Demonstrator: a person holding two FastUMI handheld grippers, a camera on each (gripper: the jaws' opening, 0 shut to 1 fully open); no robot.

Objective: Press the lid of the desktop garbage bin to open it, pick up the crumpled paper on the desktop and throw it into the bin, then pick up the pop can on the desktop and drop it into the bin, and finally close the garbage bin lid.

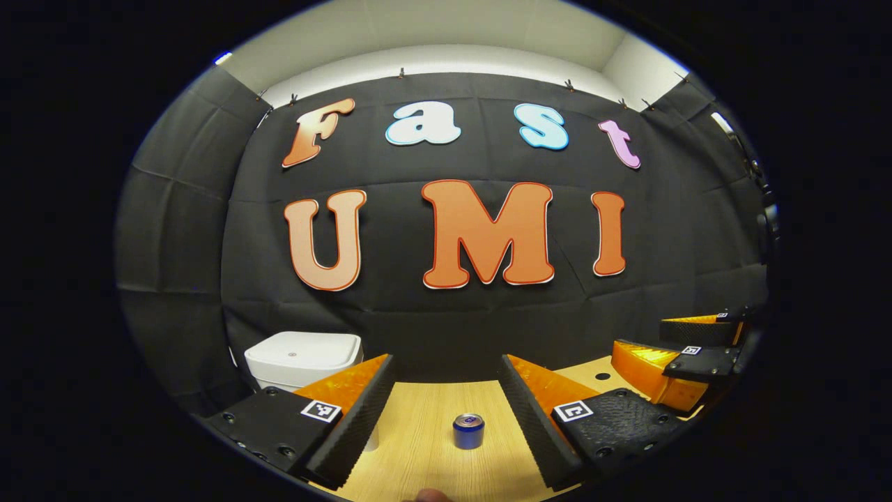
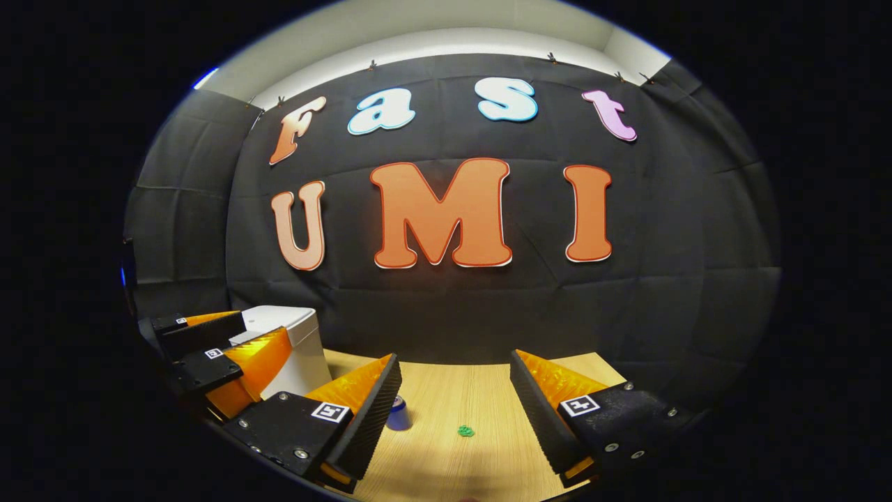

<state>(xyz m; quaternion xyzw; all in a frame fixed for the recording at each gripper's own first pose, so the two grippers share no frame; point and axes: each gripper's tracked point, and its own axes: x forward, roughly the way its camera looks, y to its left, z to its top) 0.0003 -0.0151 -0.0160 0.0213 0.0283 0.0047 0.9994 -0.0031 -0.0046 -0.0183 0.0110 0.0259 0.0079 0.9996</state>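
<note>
A blue pop can (image 1: pixel 468 430) stands upright on the wooden desktop (image 1: pixel 418 418), straight ahead between the spread fingers of my left gripper (image 1: pixel 446 359), which is open and holds nothing. The white bin (image 1: pixel 303 358) stands at the back left with its lid down. In the right gripper view, a small green crumpled paper (image 2: pixel 465 431) lies on the desktop (image 2: pixel 460 390) ahead of my right gripper (image 2: pixel 455 355), open and empty. The can (image 2: pixel 398 413) peeks out from behind its left finger. The bin (image 2: pixel 296 341) stands to the left, partly behind the left gripper (image 2: pixel 261 324).
The right gripper (image 1: pixel 638 333) hovers over the table's right side in the left gripper view. A small dark hole (image 1: pixel 603 376) marks the desktop near it. Black cloth walls close the booth behind the table and on both sides.
</note>
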